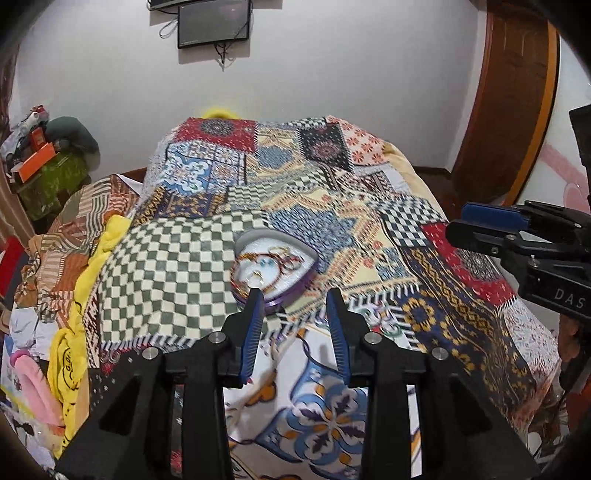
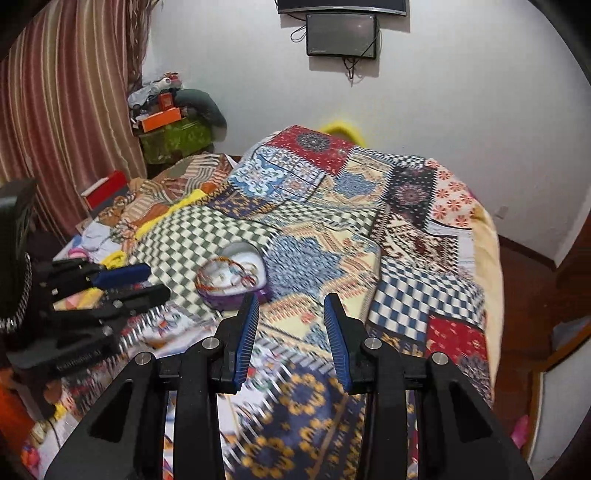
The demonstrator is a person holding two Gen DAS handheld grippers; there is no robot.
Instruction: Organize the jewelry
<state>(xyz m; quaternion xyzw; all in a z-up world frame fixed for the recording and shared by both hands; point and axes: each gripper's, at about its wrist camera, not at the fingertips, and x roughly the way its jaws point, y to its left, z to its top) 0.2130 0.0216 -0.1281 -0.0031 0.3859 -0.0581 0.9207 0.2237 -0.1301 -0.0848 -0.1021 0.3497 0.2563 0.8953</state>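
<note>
The jewelry box (image 1: 273, 269) lies open on the bed (image 1: 332, 206), on the quilt, with bracelets (image 1: 275, 260) inside it. It sits just ahead of the left hand-held gripper (image 1: 293, 295), toward its left finger, and ahead and to the left of the right hand-held gripper (image 2: 291, 299). The two hand-held grippers stand side by side, apart. Beyond the bed, a screen (image 1: 214, 24) hangs on the wall. Left of the left hand-held gripper, loose clothes (image 1: 70, 332) lie on the bed.

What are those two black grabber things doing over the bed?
A person holds a left gripper and a right gripper above a patchwork blanket. Both have jaws apart with nothing between them. On the blanket sits a small open jewelry box with bracelets lying inside. Neither gripper is touching the box.
</note>
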